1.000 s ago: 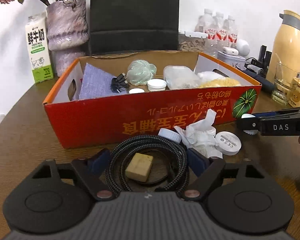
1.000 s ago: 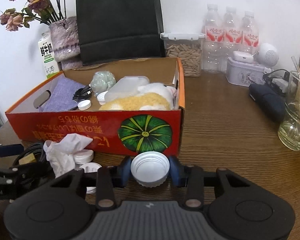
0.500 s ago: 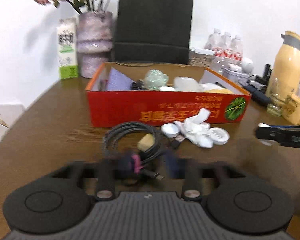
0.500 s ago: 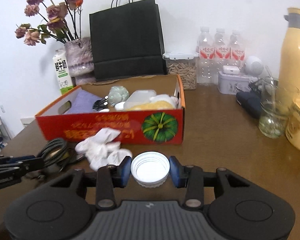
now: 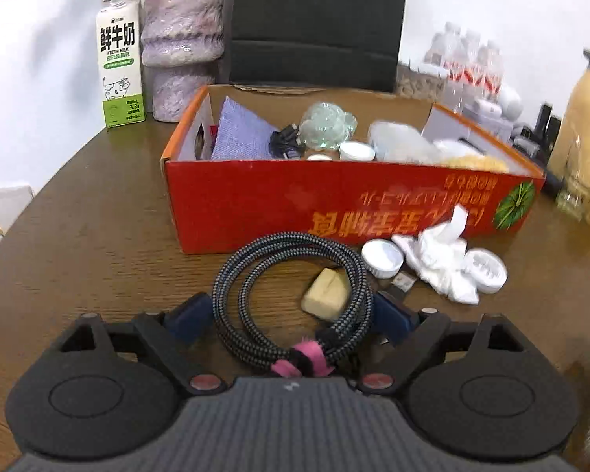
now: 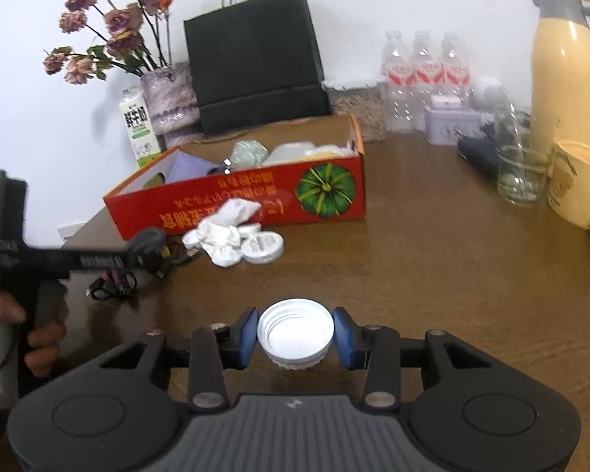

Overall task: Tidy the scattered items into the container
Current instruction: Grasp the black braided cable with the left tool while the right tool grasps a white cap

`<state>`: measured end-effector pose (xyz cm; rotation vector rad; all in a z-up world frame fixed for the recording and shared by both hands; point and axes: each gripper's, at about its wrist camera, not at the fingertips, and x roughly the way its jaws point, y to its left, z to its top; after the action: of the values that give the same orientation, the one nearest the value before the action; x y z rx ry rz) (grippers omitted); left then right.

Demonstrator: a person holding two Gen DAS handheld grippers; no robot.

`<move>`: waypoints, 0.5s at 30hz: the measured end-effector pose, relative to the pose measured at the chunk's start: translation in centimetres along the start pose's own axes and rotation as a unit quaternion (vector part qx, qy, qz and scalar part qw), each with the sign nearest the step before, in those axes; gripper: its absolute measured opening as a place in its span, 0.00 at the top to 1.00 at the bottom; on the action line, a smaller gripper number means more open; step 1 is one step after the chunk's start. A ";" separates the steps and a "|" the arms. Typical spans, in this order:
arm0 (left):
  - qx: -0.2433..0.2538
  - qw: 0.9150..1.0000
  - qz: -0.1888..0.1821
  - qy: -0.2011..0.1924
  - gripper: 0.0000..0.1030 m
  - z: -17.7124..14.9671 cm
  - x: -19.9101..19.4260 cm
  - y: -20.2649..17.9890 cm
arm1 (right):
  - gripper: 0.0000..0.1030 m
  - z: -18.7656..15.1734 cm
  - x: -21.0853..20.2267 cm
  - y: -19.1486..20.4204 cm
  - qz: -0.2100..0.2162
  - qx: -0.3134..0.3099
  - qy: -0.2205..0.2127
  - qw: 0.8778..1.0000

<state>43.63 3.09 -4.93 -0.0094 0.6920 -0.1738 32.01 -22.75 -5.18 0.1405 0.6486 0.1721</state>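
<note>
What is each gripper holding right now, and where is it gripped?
The right gripper pinches a white cap by its rim. The left gripper, jaws opening around the cable, holds nothing.

Table [image 6: 432,267] bare right of red box [image 6: 255,200]; box front wall blocked by coiled cable [image 5: 291,295], tissue wad [image 6: 224,232], white lids [image 6: 261,246]; far edge crowded with bottles [image 6: 421,74], thermos [image 6: 566,63].

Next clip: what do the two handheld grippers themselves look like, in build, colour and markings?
Both match: a ribbed grey body flanked by two round black discs, black linkage arms with silvery pivot pins, and blue pads on the fingers. See the left gripper and right gripper. From the right wrist view, the left one shows a black pistol-style handle and white lettering, too blurred to read.
</note>
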 end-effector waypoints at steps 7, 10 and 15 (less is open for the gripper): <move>0.042 0.998 0.031 -0.041 0.17 -1.5 -3.6 -2.3 | 0.61 -0.7 -1.2 0.9 -0.004 -0.019 -0.006 1.000; 0.037 0.997 0.040 -0.057 0.22 -2.6 -7.5 -3.4 | 0.61 -0.8 -2.9 1.2 0.005 -0.023 -0.015 1.000; -0.001 0.998 0.002 -0.061 0.77 -4.9 -12.8 -4.0 | 0.61 -2.1 -5.5 1.8 0.012 -0.037 -0.018 0.999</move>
<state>30.19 1.44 -0.32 -0.0195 0.5697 -0.1669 26.19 -21.92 -3.25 0.0795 0.6032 0.2158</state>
